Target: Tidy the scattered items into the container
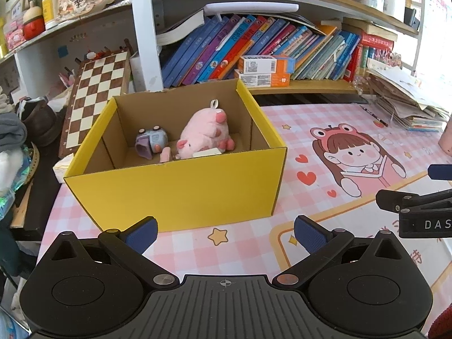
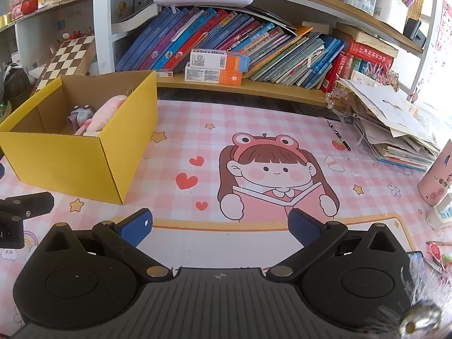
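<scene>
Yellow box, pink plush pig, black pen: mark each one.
yellow box (image 1: 180,195), left wrist view, front outer wall.
pink plush pig (image 1: 202,135), left wrist view, its body inside the box.
black pen (image 2: 339,135), right wrist view, mid-barrel.

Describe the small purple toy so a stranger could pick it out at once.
Start at the yellow cardboard box standing open at the left of the pink checked desk mat. On its brown floor two soft toys lie side by side. The purple toy is the smaller, greyish-lilac one on the left, next to the bigger pink plush pig.
</scene>
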The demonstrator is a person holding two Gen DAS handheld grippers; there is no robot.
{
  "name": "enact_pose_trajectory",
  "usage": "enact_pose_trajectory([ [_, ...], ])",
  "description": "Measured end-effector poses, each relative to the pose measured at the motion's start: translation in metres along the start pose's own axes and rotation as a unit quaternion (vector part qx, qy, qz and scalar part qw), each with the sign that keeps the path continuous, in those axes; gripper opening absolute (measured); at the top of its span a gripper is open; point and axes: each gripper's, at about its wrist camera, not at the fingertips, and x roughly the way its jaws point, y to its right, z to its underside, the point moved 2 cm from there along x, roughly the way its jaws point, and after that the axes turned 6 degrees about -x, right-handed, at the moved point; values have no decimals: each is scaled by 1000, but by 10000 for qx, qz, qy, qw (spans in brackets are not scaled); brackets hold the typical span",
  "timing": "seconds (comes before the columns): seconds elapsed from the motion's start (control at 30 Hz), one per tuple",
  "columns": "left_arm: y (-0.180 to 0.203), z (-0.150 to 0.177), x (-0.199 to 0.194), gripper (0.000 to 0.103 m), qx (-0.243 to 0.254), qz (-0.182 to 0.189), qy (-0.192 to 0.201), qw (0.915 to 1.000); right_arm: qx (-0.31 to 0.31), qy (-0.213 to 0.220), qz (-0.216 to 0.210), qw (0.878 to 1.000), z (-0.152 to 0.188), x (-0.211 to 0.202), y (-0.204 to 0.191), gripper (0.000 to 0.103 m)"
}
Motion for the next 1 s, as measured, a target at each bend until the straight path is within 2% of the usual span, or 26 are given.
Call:
enact_pose_trajectory([
  [0.57, 3, 5, 7, 103, 57, 41, -206, 9998, 63, -232, -65, 9997, 9, 6, 1, 103],
  [1.0, 4, 5, 8, 103, 112, -7, -204, 9997, 12, -254, -112, 9996, 7, 9, 0, 103],
])
